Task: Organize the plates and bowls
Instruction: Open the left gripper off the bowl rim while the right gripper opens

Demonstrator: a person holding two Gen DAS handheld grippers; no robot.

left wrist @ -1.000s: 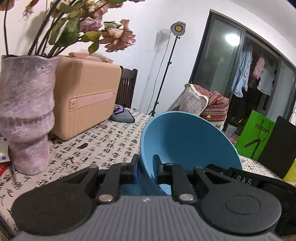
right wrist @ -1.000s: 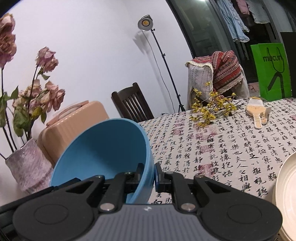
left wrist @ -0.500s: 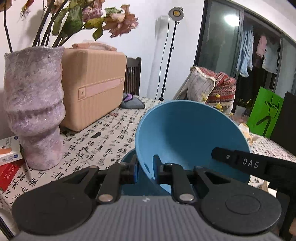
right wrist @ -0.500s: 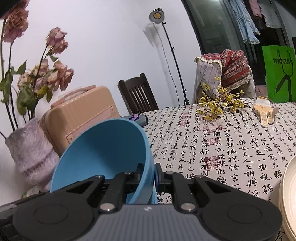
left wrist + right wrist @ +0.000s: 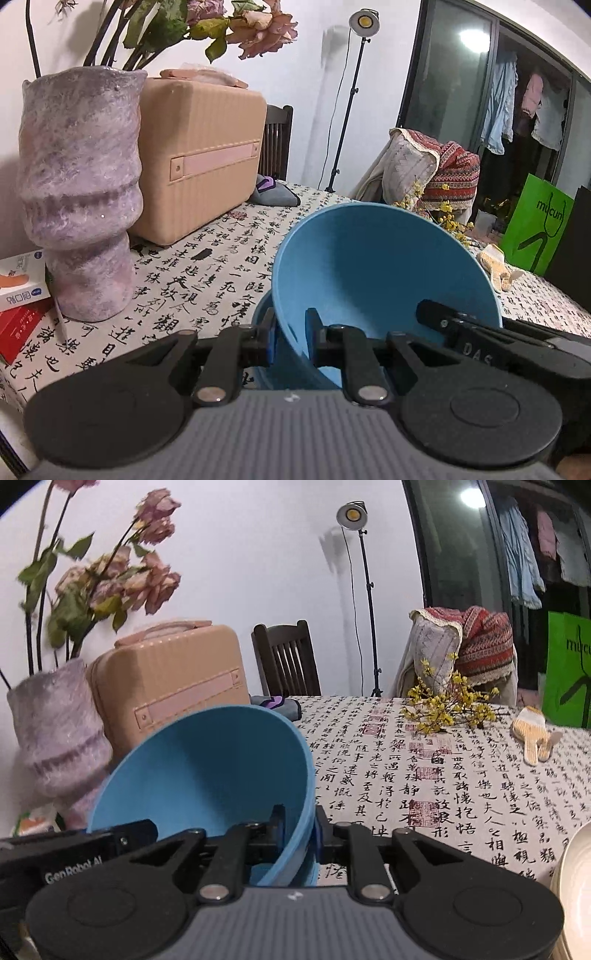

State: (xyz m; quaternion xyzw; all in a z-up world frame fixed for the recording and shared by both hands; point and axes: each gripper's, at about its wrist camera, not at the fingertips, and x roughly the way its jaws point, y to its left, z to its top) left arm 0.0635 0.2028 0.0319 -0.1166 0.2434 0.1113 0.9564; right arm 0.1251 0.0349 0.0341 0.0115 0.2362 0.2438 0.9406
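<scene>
Both grippers had brought the blue bowl point(image 5: 384, 269) lower, toward the table, than it was a second before, and a second blue bowl point(image 5: 267, 350) showed just under it.

The table had a white tablecloth point(image 5: 461, 775) with black writing on it. Behind it stood a white wall, a tall lamp point(image 5: 352, 515) on a thin pole, a dark wooden chair point(image 5: 286, 657) and dark glass doors with clothes hanging behind them. A bright green bag point(image 5: 535, 225) stood on the far right.

On the left of the table was a big purple vase point(image 5: 79, 192) with dried pink flowers point(image 5: 147, 579). Just right of it sat a tan suitcase point(image 5: 201, 162). A small white box point(image 5: 20, 277) lay on a red box near the vase's foot. Far across the table lay yellow flower twigs point(image 5: 448, 705) and a small striped brush point(image 5: 532, 734). A cream plate point(image 5: 570, 882) peeked in at the near right edge of the right view.

The held bowl was smooth, plain blue and tilted, with its open side facing the cameras. It sat partly inside the other blue bowl; I could not tell if they touched.

The left gripper point(image 5: 290, 338) pinched the bowl's left rim, one finger inside and one outside. The right gripper point(image 5: 297, 830) pinched the right rim the same way.
</scene>
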